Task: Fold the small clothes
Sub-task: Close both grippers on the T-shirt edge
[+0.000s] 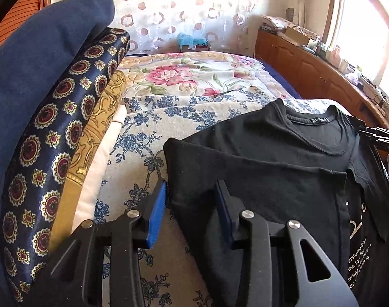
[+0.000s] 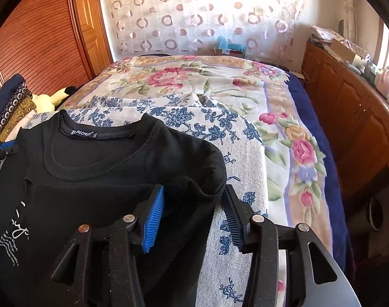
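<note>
Black T-shirt (image 2: 97, 158) lies on the blue-flowered cloth (image 2: 235, 158) spread over the near end of the bed (image 1: 194, 74), collar toward the far end, both sleeves already turned inward over the chest. At the shirt's left edge the left gripper (image 1: 191, 212) has its jaws partly apart, with the folded sleeve's edge lying between the pads; the pads do not visibly press on it, so I read it as not gripped. At the right edge the right gripper (image 2: 194, 217) also stands partly open, the rounded fold of the right sleeve bulging between its pads with a clear gap on the outer side. The likely trouble from here is the right sleeve fold springing back open, since it sits puffed up rather than flat. If the left jaws close on only the top layer, a lift could peel the sleeve off and undo that fold. A stack of folded fabrics (image 1: 53, 133) crowds the left edge and could snag a swinging hem.
</note>
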`<state>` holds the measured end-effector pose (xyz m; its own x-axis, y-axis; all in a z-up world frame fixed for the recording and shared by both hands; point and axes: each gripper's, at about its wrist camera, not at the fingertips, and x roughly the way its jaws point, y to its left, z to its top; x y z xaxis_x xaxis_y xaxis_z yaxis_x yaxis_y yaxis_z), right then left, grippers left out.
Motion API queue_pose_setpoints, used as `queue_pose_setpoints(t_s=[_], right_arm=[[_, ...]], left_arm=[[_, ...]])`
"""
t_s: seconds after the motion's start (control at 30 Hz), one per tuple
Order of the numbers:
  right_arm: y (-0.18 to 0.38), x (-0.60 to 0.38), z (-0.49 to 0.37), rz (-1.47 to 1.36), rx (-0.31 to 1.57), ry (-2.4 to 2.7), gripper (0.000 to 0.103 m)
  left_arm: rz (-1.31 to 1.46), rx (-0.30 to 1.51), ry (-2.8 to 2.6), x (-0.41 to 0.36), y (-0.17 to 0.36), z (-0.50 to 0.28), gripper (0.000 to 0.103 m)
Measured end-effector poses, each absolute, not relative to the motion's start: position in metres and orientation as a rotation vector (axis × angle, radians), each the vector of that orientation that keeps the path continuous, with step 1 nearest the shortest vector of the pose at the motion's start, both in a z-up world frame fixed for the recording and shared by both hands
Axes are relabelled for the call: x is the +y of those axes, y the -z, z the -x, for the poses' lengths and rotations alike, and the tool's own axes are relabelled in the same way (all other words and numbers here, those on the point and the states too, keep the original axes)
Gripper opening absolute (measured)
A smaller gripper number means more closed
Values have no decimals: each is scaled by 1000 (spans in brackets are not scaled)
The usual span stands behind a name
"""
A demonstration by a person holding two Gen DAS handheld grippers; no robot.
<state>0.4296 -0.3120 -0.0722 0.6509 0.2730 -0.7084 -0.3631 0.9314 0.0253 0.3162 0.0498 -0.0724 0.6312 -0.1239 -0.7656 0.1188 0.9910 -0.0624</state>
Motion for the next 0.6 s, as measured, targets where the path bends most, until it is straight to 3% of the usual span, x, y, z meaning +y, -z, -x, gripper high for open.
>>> queue_pose_setpoints(t_s=[0.07, 0.13, 0.17, 0.23, 0.27, 0.3, 0.6], right_arm=[[73, -310, -429, 138, 776, -357, 53], [73, -311, -430, 140, 771, -355, 53], [73, -311, -430, 142, 771, -358, 53], [73, -312, -429, 145, 765, -385, 41], [72, -312, -428, 141, 767, -408, 22], [71, -311, -426, 143, 768, -398, 12], [42, -309, -371, 117, 677, -389, 9]], left_arm=[[10, 872, 148, 50, 72, -316, 14], [16, 863, 161, 48, 70, -315, 7], [17, 858, 170, 48, 68, -314, 6], [22, 832, 188, 46, 62, -309, 5], [28, 817, 199, 45, 58, -306, 5], [34, 790, 218, 43, 51, -299, 5], [39, 661, 320, 27, -2, -229, 5]])
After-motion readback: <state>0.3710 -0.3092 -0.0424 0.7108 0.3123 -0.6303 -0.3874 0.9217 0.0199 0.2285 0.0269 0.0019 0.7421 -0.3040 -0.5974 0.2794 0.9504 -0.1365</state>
